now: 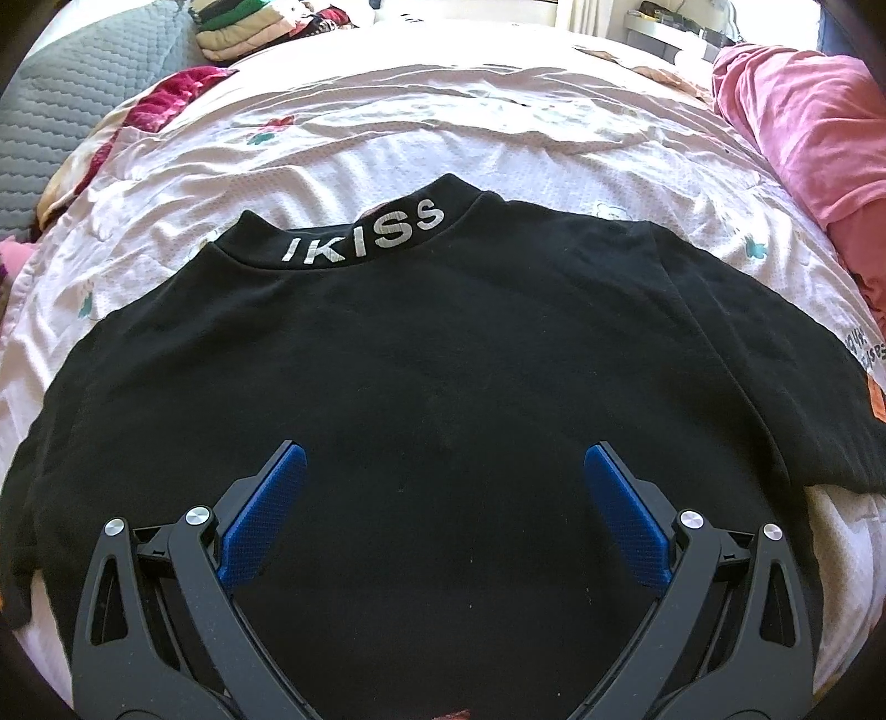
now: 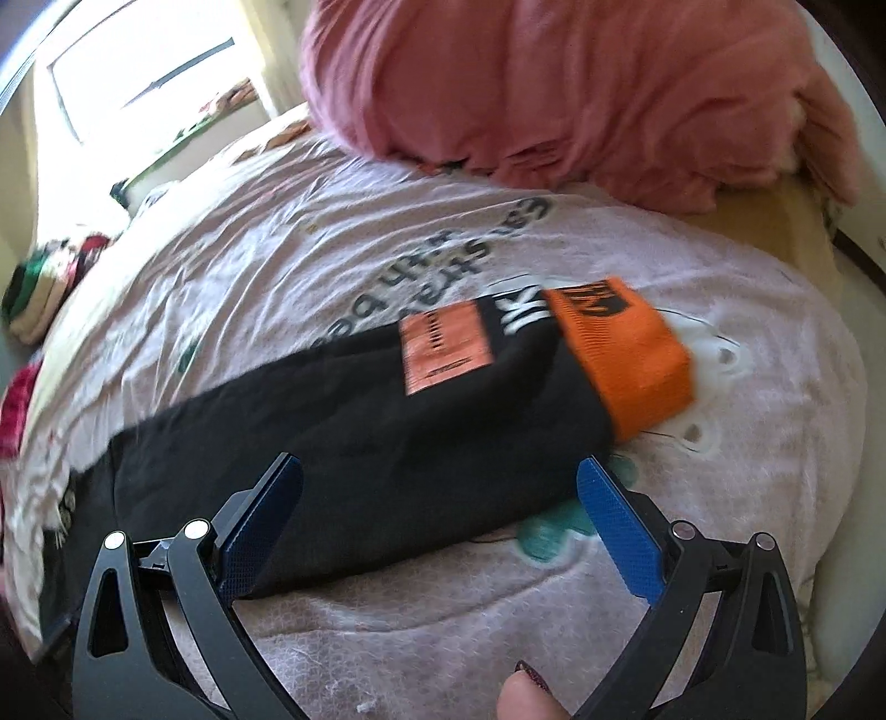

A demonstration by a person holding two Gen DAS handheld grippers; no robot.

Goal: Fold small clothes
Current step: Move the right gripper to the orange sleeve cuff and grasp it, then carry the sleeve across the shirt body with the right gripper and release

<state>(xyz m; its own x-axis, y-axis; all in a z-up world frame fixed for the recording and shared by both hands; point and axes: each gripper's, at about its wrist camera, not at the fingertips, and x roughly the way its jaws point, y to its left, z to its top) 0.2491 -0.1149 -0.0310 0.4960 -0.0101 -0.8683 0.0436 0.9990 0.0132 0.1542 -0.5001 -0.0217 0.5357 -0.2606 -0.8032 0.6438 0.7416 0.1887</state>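
A black sweatshirt (image 1: pixel 443 343) lies spread flat on the bed, its collar (image 1: pixel 365 238) with white "IKISS" lettering pointing away from me. My left gripper (image 1: pixel 443 471) hovers open above the shirt's lower middle, blue pads wide apart, nothing between them. In the right wrist view the shirt's black sleeve (image 2: pixel 360 421) stretches across the sheet, with an orange patch (image 2: pixel 446 349) and an orange cuff (image 2: pixel 626 360). My right gripper (image 2: pixel 440 482) stands open over the sleeve, its left pad above the black cloth and its right pad above the sheet.
The bed carries a pale pink printed sheet (image 1: pixel 387 144). A pink bundle of cloth (image 1: pixel 808 127) (image 2: pixel 554 83) sits at the far right. Folded clothes (image 1: pixel 243 27) are stacked at the back left. A fingertip (image 2: pixel 526 692) shows at the bottom of the right wrist view.
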